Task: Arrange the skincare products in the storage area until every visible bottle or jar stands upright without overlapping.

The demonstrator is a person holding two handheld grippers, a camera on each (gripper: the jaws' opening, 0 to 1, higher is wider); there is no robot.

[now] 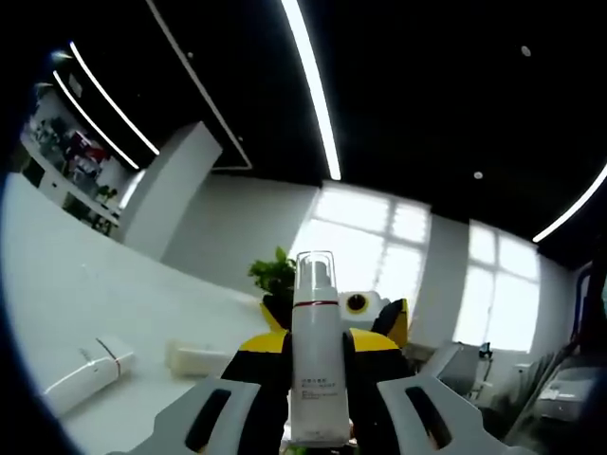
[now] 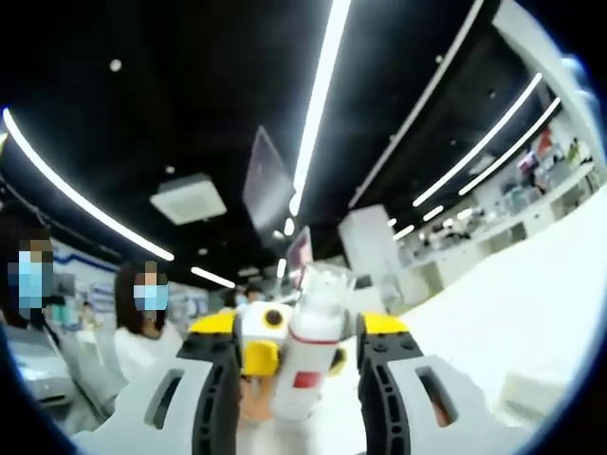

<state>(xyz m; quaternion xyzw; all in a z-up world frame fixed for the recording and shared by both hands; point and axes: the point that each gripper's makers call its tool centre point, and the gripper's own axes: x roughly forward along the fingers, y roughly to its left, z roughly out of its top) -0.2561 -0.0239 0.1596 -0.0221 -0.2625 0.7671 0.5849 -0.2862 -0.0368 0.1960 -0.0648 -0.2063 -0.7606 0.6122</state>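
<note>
Tongs on both sides meet around one white pump bottle.

Left tongs [image 1: 318, 417] have their grey jaws either side of the white pump bottle [image 1: 316, 355], which stands upright between them with its clear cap and thin red band on top; whether the jaws press it or merely flank it I cannot tell. Right tongs [image 2: 299, 398] also bracket the same bottle [image 2: 308, 355], seen from the opposite side, and the grip is equally unclear. Opposite tongs, yellow and black, sit just behind the bottle in each view. On the white table [image 1: 85, 284] to the left lie a tube with a red band [image 1: 85, 370], on its side, and a pale flat box [image 1: 199, 357] near it. Beyond the table stands a green plant [image 1: 275, 275]. Two people [image 2: 142, 322] stand in the right gripper view.
</note>
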